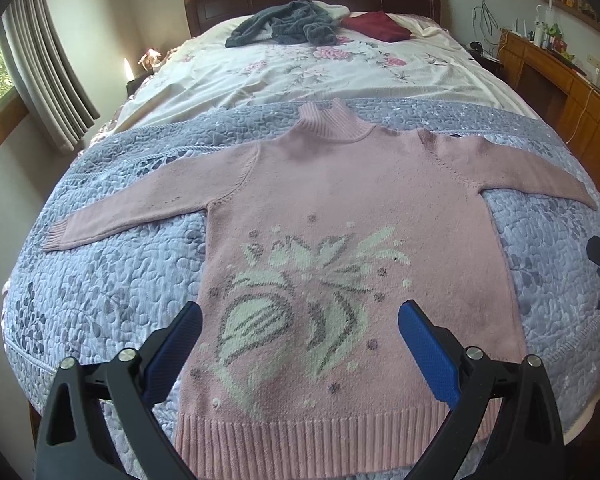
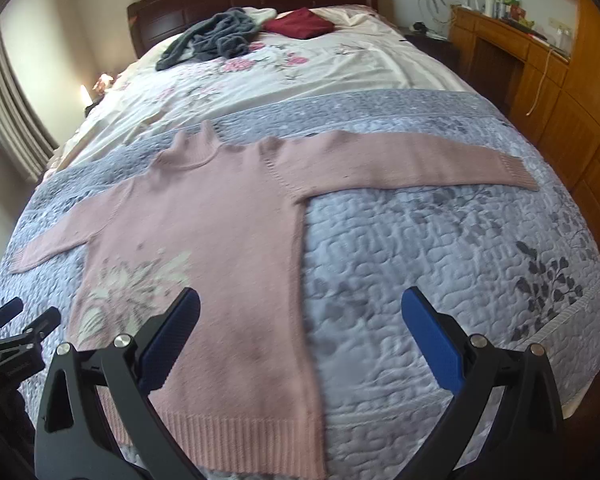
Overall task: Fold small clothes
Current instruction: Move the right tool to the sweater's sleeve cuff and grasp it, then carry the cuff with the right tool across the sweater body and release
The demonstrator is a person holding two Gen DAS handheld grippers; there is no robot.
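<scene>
— Two claws, what state?
— Left gripper [image 1: 300, 320] and right gripper [image 2: 300, 308] both spread wide, holding nothing.
— The pink sweater [image 1: 340, 184]?
— Flat on the quilt [image 2: 440, 248]; its far sleeve end is cut off in the left view.

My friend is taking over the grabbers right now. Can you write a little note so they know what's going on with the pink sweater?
Left gripper: open, empty, above the lower front of the pink sweater.
Right gripper: open, empty, over the sweater's right edge and the quilt.
The sweater lies flat, pattern up, both sleeves spread out, collar toward the headboard.
A grey garment and a dark red one lie near the headboard.
Done: sweater spread out. Left: every fold; probably begin with a sleeve.
</scene>
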